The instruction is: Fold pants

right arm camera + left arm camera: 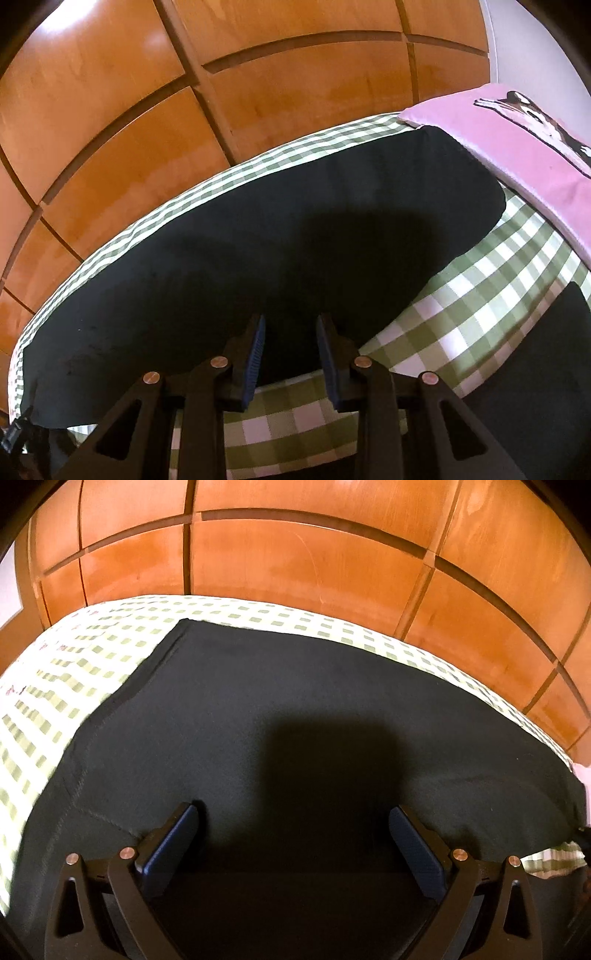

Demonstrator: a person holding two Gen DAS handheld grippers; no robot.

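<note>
The black pants (pixel 280 701) lie flat across a bed with a green-and-white checked sheet (pixel 55 686). My left gripper (pixel 293 812) is wide open just above the fabric and holds nothing. In the right wrist view the pants (pixel 280 236) stretch from lower left to the upper right, with a rounded end near a pink pillow. My right gripper (pixel 290 325) is partly open, with its fingers over the near edge of the pants, and nothing is pinched between them. The tip of the other gripper (pixel 14 435) shows at the far left of that view.
A wooden panelled wardrobe (pixel 295 554) stands right behind the bed. A pink pillow (pixel 517 147) with a printed figure lies at the right, touching the pants' end. Another dark patch of cloth (pixel 535 387) lies on the sheet (pixel 461 314) at the lower right.
</note>
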